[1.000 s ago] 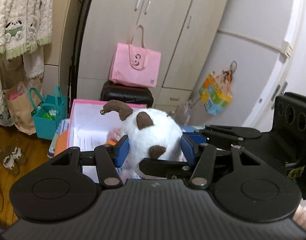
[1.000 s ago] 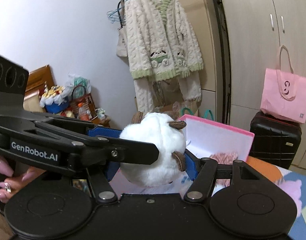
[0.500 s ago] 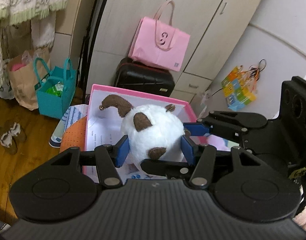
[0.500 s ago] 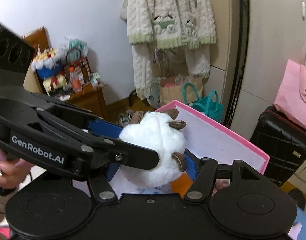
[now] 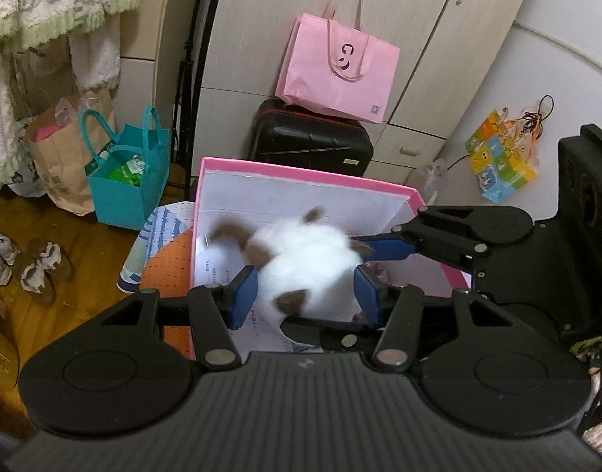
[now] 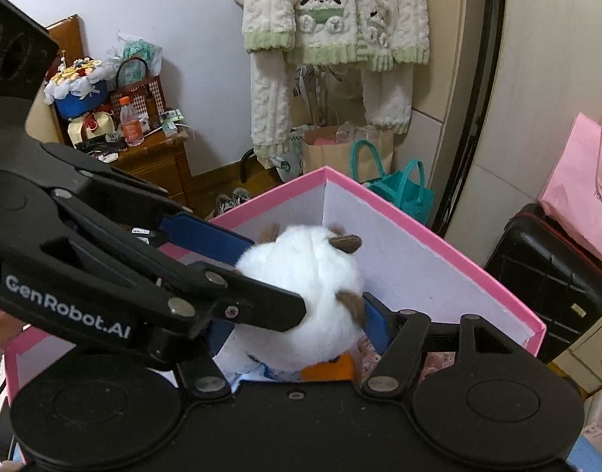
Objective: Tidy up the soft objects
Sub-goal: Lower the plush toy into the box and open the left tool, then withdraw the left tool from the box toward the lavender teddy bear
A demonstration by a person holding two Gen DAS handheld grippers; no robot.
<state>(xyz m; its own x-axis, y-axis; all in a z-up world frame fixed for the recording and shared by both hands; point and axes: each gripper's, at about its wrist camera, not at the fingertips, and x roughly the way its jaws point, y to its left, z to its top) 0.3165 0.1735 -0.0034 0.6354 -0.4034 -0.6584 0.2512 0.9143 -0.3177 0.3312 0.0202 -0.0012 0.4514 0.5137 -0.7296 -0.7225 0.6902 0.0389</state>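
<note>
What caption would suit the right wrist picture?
Both grippers lower a white plush into a pink box.

A pink tote bag sits on a black suitcase against the far wardrobe. Left of them on the wooden floor stand a teal bag and a brown paper bag, with shoes nearer. A cream knitted cardigan hangs above; a cluttered wooden cabinet stands far left
</note>
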